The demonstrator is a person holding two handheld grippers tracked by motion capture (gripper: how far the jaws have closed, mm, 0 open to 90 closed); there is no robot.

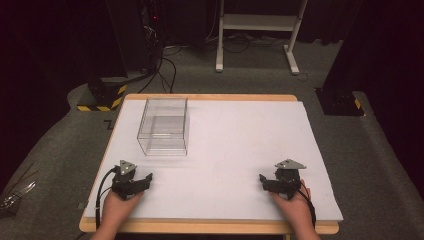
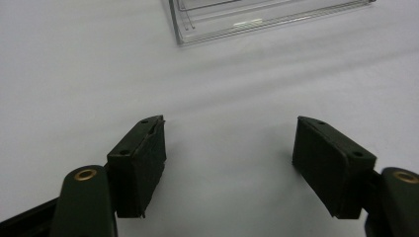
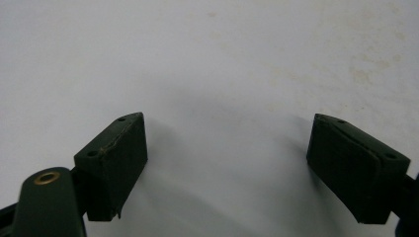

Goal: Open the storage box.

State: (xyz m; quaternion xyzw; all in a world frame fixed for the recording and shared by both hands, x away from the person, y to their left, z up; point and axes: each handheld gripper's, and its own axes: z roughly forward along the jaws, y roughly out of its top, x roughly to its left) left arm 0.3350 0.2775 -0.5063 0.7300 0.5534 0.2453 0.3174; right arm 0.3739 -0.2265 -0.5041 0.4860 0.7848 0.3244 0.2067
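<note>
Both grippers rest low on the white sheet at the near edge of the table, one in each of my hands. From the high view, my left gripper (image 1: 131, 181) sits near the left corner and my right gripper (image 1: 281, 181) near the right corner, well apart from each other. Each carries one grey three-cornered plate on top and one black cable trailing back past my wrist.

One clear plastic box (image 1: 164, 126) stands upright on the table (image 1: 240, 150), on the left half, farther away than my left gripper and apart from it. I count one box, two grippers and two hands.

The left gripper view looks along its two black jaws, which stand wide apart with bare white sheet between them. At the top edge of that view the near bottom rim of the clear plastic box (image 2: 257, 19) appears, ahead of the jaws and not touching them.

The right gripper view shows its two jaws also spread wide, holding nothing, over white sheet with a few faint marks.

The high view alone takes in the grey floor, a white frame stand (image 1: 257, 30) beyond the far edge, and a yellow-and-black striped base (image 1: 102, 97) at far left.
</note>
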